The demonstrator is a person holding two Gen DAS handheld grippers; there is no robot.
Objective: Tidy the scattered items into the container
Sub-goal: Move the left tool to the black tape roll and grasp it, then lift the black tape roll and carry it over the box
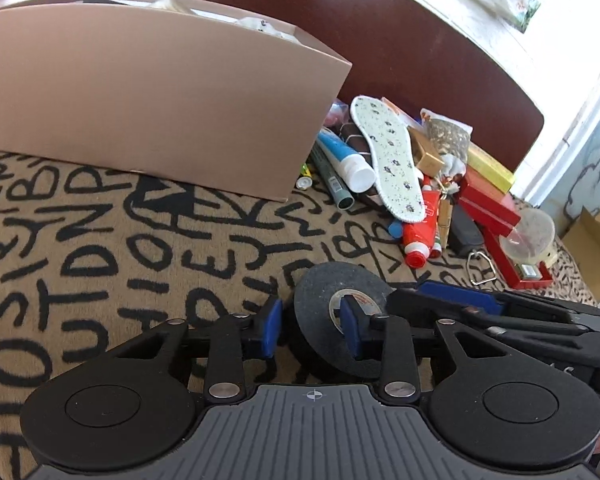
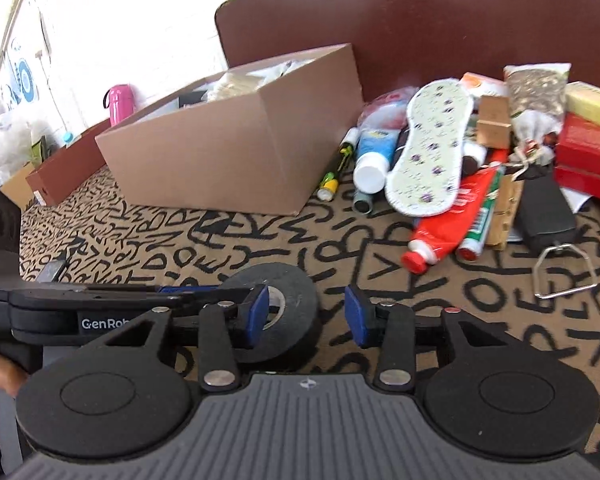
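One roll of black tape (image 1: pixel 340 312) lies on the letter-patterned cloth (image 1: pixel 100 260), close in front of both grippers. The left gripper (image 1: pixel 312 334) is spread open, its right finger (image 1: pixel 354 330) over the roll's core and its left finger just beside the roll's rim; it grips nothing. The right gripper (image 2: pixel 307 316) is also open and holds nothing, with the tape roll (image 2: pixel 296 292) behind its left finger (image 2: pixel 258 316).

One cardboard box (image 1: pixel 140 100) stands on the cloth, already holding some pale things. Just beside its right corner lies a heap: one spotted insole (image 1: pixel 388 156) on top, one blue-and-white tube (image 1: pixel 344 160), one grey marker (image 1: pixel 332 180), two red tubes (image 2: pixel 452 216) side by side, and one wire clip (image 2: pixel 564 272) apart at the front. Red boxes (image 1: pixel 488 204) are stacked at the heap's right; I cannot count them surely.
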